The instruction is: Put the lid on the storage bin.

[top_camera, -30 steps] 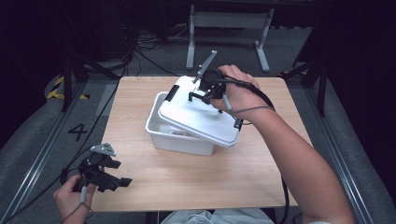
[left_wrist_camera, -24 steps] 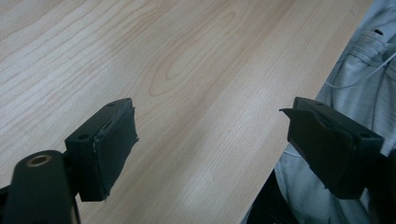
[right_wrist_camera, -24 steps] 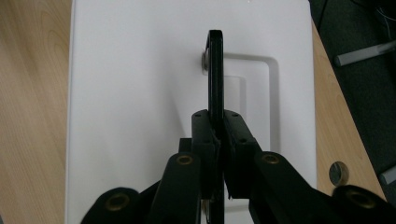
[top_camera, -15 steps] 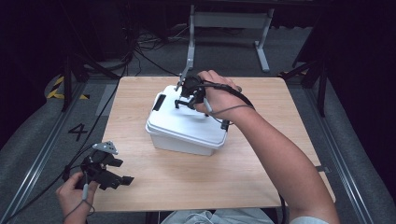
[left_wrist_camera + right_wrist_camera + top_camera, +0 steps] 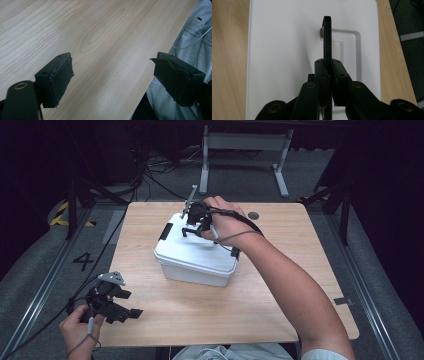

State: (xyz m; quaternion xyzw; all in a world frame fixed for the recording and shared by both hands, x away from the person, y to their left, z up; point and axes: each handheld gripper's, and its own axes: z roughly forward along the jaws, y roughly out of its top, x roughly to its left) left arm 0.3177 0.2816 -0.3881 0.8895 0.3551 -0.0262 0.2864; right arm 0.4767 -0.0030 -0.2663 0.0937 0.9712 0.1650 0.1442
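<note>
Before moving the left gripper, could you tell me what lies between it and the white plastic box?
Only bare light wooden tabletop, seen in the high view.

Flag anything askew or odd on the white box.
Nothing is spilled or damaged. The white lid sits flat on the white box. The right gripper is clamped on the lid's black handle, which stands upright. The box lies turned at an angle to the table edges.

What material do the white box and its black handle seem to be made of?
The white box looks like smooth matte plastic: even colour, rounded moulded edges. Its black handle, clamped by the right gripper, is thin, dark and rigid, probably plastic.
</note>
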